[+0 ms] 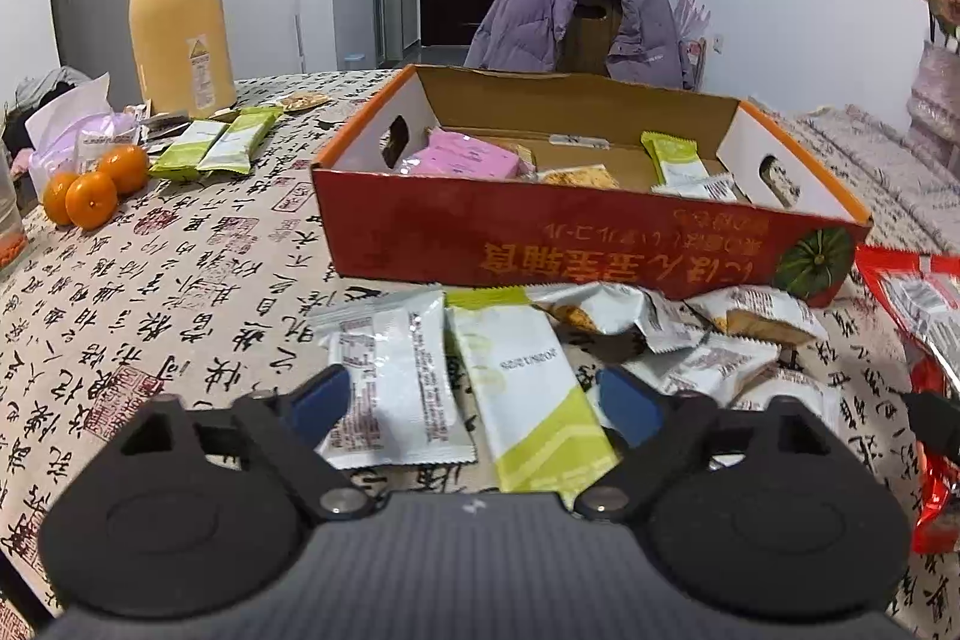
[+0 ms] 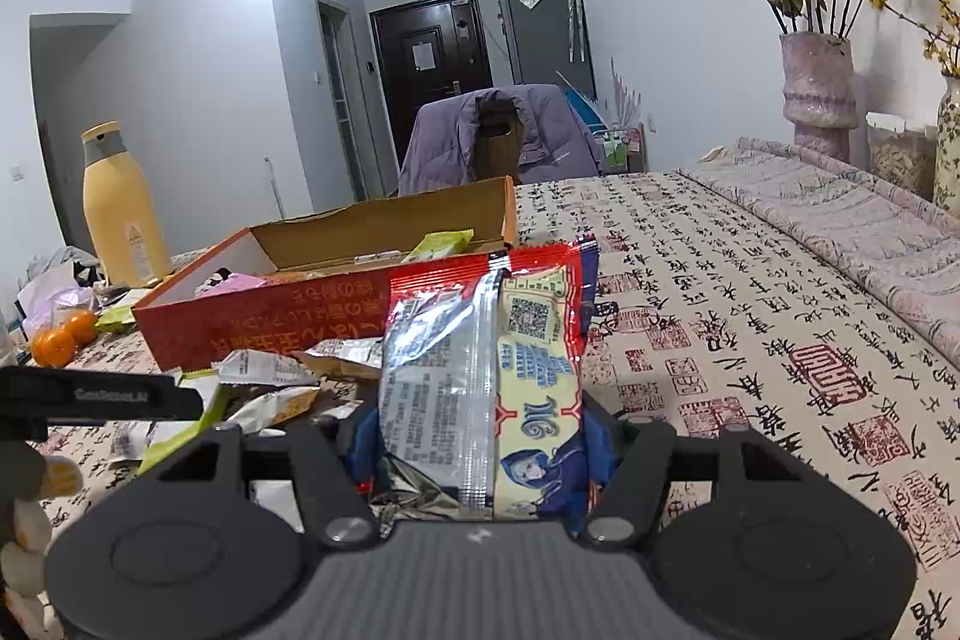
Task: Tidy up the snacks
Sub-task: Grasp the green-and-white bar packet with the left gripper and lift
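A red cardboard box (image 1: 540, 238) stands open on the table with several snack packets inside, one of them pink (image 1: 462, 157). In front of it lie loose packets. My left gripper (image 1: 471, 406) hangs low over them, open, with a white packet (image 1: 396, 370) and a green-and-white packet (image 1: 528, 388) between its blue pads (image 1: 315, 400); the pads do not press on them. My right gripper (image 2: 483, 436) is shut on a red snack bag (image 2: 480, 340), held upright above the table to the right of the box (image 2: 270, 322).
A yellow bottle (image 1: 180, 16), three oranges (image 1: 93, 190) and two green packets (image 1: 216, 142) sit at the far left. A chair with a purple jacket (image 1: 576, 22) is behind the box. Vases of flowers (image 2: 819, 94) stand at the far right on a folded cloth.
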Motion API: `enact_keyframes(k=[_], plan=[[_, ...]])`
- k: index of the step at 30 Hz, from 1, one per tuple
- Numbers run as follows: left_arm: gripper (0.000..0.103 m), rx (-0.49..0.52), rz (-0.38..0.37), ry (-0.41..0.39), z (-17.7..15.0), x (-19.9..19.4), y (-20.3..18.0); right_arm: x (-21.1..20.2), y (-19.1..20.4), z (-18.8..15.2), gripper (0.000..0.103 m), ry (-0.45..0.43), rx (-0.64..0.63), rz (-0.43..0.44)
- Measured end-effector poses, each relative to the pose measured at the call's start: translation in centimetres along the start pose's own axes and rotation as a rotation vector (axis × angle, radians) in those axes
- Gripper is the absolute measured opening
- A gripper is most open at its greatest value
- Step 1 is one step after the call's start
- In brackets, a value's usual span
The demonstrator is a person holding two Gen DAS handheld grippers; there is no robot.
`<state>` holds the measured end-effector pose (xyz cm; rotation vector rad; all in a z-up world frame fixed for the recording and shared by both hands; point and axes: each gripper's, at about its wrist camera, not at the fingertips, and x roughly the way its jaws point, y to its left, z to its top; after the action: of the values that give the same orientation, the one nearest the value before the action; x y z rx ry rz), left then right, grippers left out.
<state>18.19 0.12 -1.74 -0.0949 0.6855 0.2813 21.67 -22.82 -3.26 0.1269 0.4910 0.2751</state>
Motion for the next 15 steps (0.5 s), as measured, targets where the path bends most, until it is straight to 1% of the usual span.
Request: enact_keyframes(k=[3, 5, 7, 11, 13, 15], plan=[[0.081, -0.006, -0.017, 0.023, -0.2, 0.3, -0.3, 0.2, -0.3, -0.1, 0.063, 0.002, 0.009, 0.003], [0.071, -0.006, -0.021, 0.029, -0.3, 0.5, -0.5, 0.3, -0.3, -0.2, 0.063, 0.004, 0.013, 0.005], [0.066, 0.008, -0.028, 0.029, -0.4, 0.5, -0.9, 0.3, -0.3, -0.3, 0.063, 0.006, 0.014, 0.009], [0.06, 0.036, -0.032, 0.028, -0.8, 0.8, -1.4, 0.3, -0.2, -0.5, 0.063, 0.007, 0.014, 0.014], [0.054, 0.046, -0.03, 0.027, -1.0, 0.8, -1.6, 0.2, -0.2, -0.5, 0.063, 0.006, 0.015, 0.016], [0.054, 0.055, -0.028, 0.026, -1.1, 0.7, -1.7, 0.1, -0.2, -0.5, 0.063, 0.005, 0.016, 0.017]])
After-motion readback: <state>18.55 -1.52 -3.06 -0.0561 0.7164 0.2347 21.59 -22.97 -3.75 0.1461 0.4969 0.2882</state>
